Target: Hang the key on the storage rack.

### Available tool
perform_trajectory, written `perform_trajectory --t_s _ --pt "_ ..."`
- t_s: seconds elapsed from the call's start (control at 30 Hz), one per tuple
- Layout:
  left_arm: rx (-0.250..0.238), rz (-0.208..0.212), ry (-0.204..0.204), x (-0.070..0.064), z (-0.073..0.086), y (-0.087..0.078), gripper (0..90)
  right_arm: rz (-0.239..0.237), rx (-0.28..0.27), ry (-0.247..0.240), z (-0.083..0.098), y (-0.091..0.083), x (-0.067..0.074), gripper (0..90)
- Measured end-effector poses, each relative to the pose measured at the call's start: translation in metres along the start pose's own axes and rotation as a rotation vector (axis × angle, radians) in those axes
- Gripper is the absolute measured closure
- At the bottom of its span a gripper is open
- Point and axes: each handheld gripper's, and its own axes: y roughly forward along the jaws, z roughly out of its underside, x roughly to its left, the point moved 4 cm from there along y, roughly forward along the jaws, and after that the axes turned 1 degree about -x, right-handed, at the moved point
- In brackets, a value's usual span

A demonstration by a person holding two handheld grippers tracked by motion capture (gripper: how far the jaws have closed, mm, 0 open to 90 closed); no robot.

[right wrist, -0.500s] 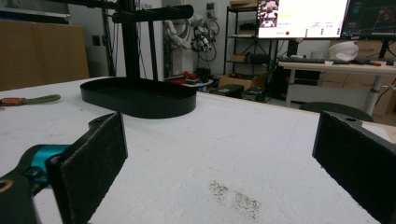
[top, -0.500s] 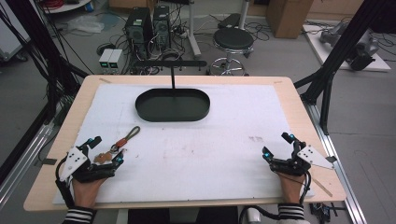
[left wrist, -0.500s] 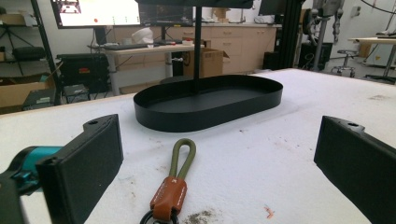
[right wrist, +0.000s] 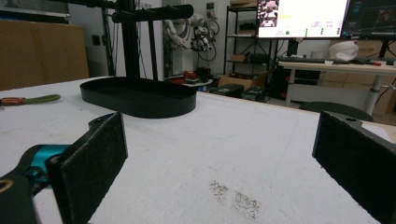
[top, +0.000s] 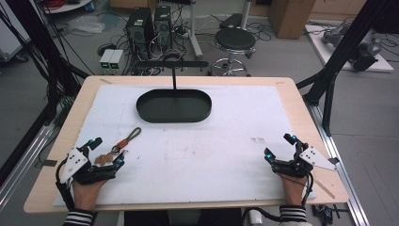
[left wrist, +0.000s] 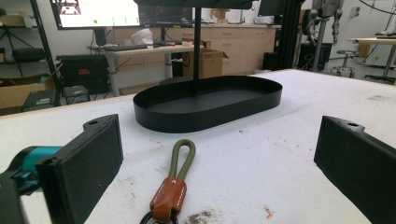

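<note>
White mat [top: 197, 155] between wide-jawed tools

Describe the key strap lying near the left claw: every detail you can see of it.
The key strap is an olive-green cord loop joined to a brown, leather-looking tab with a small pale mark, ending in a dark metal ring; what hangs from the ring is too small to identify. It lies flat on the white table cover, loop end pointing toward the black oval tray and apart from it. It sits between the open jaws of the left claw, which do not grip it.

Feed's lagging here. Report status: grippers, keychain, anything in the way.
Left gripper open, jaws astride keychain. Right gripper open, holding nothing. Black tray beyond, apart from the keychain.
</note>
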Motion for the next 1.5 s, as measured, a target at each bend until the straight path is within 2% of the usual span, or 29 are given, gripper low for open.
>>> perform_trajectory --t_s 0.17,0.23,0.3,0.43,0.53,0.67,0.73,0.8,0.97,1.03,1.3,1.4,1.5 --pt "0.003 0.004 -0.007 0.0 0.0 0.001 1.7 0.0 0.001 -0.001 0.0 0.0 0.0 2.2" --pt "0.002 0.019 -0.006 0.0 0.0 0.001 1.7 0.0 0.001 -0.002 0.0 0.0 0.0 2.1" --pt "0.018 0.022 0.003 0.001 -0.001 0.001 1.7 0.0 -0.002 0.0 0.0 0.0 0.0 2.2" --pt "0.039 0.05 0.015 0.005 -0.011 0.002 1.7 0.0 -0.001 0.0 0.0 0.0 0.0 2.2" --pt "0.102 0.073 0.037 0.01 -0.023 0.007 1.7 0.002 -0.001 0.003 0.0 0.0 0.0 2.2" --pt "0.16 0.069 0.055 0.016 -0.036 0.011 1.7 0.001 0.0 0.003 0.0 0.0 0.0 2.2" --pt "0.189 0.077 0.052 0.02 -0.042 0.013 1.7 0.002 0.0 0.003 0.0 0.0 0.0 2.2" --pt "0.222 0.065 0.059 0.025 -0.047 0.014 1.7 0.002 0.0 0.003 0.0 0.0 0.0 2.2" --pt "0.298 0.067 0.062 0.035 -0.061 0.022 1.7 0.001 0.003 0.002 0.0 0.0 0.0 2.2" --pt "0.333 0.081 0.064 0.038 -0.064 0.026 1.7 0.002 0.0 0.002 0.0 0.0 0.0 2.2" --pt "0.497 0.139 0.084 0.045 -0.069 0.042 1.7 0.002 0.002 0.0 0.0 0.0 0.0 2.2" --pt "0.572 0.153 0.105 0.048 -0.068 0.047 1.7 0.003 -0.003 0.005 0.0 0.0 0.0 2.2" --pt "0.621 0.162 0.119 0.05 -0.068 0.052 1.7 0.003 -0.003 0.003 0.0 0.0 0.0 2.2"
